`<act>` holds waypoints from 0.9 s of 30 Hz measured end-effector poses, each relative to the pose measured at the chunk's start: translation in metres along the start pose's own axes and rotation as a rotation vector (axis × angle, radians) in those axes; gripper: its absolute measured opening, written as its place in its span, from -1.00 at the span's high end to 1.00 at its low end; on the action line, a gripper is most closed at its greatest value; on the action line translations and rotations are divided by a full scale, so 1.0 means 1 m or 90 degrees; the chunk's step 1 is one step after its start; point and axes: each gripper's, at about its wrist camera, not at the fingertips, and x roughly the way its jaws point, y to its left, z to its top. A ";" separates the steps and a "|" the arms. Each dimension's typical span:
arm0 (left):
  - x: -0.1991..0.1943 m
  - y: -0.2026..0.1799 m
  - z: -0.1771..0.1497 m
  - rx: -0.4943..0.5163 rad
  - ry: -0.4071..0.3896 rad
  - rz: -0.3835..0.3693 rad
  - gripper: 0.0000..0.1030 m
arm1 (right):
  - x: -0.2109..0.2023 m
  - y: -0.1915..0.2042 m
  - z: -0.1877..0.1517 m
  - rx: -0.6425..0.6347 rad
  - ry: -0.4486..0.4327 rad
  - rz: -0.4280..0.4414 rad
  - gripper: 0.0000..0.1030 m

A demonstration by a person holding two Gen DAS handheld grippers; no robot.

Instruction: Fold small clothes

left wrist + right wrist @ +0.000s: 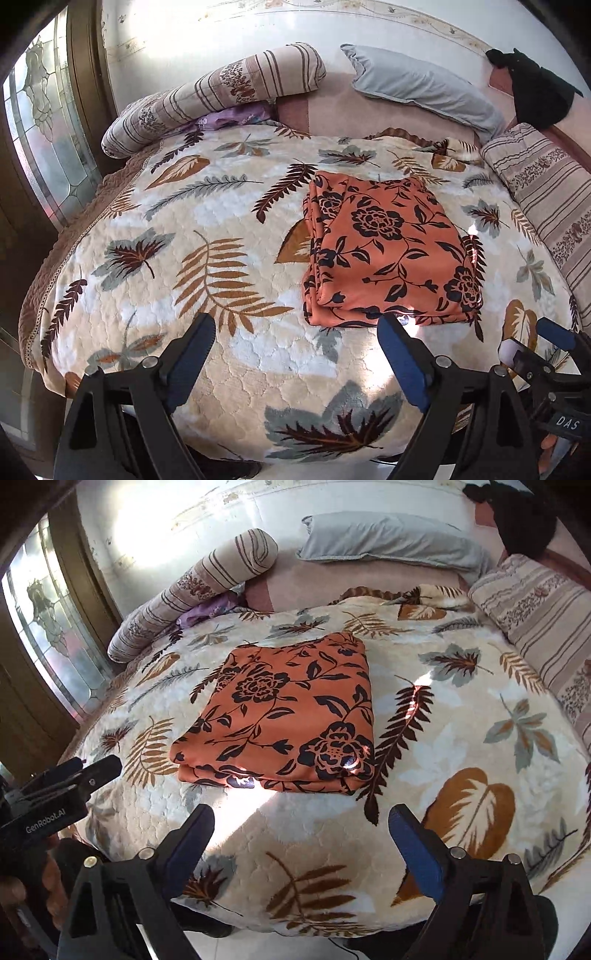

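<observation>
Now both grippers — left gripper (297, 328), right gripper (301, 821) — gape empty above the quilt (229, 365); folded orange floral garment (284, 716) lies flat.

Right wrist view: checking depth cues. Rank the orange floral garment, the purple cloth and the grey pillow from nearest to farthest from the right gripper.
1. Orange floral garment, folded, mid-bed.
2. Purple cloth, left, beside the striped bolster.
3. Grey pillow, at the headboard.

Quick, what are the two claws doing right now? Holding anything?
Left claw: open, holding nothing.
Right claw: open, holding nothing.
</observation>
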 end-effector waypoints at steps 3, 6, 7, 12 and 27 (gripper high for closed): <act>-0.003 -0.001 0.002 -0.003 0.000 0.008 -0.74 | -0.005 0.011 0.004 -0.033 -0.017 -0.022 -0.88; -0.006 -0.002 0.005 -0.002 -0.010 0.022 -0.74 | -0.008 0.015 0.008 -0.044 -0.025 -0.033 -0.88; -0.007 -0.002 0.007 -0.004 -0.011 0.020 -0.74 | -0.008 0.015 0.009 -0.047 -0.024 -0.034 -0.88; -0.007 -0.002 0.010 -0.011 -0.017 0.018 -0.74 | -0.005 0.016 0.014 -0.048 -0.018 -0.043 -0.88; -0.003 -0.001 0.014 -0.012 -0.016 0.033 -0.75 | 0.000 0.016 0.020 -0.047 -0.019 -0.061 -0.88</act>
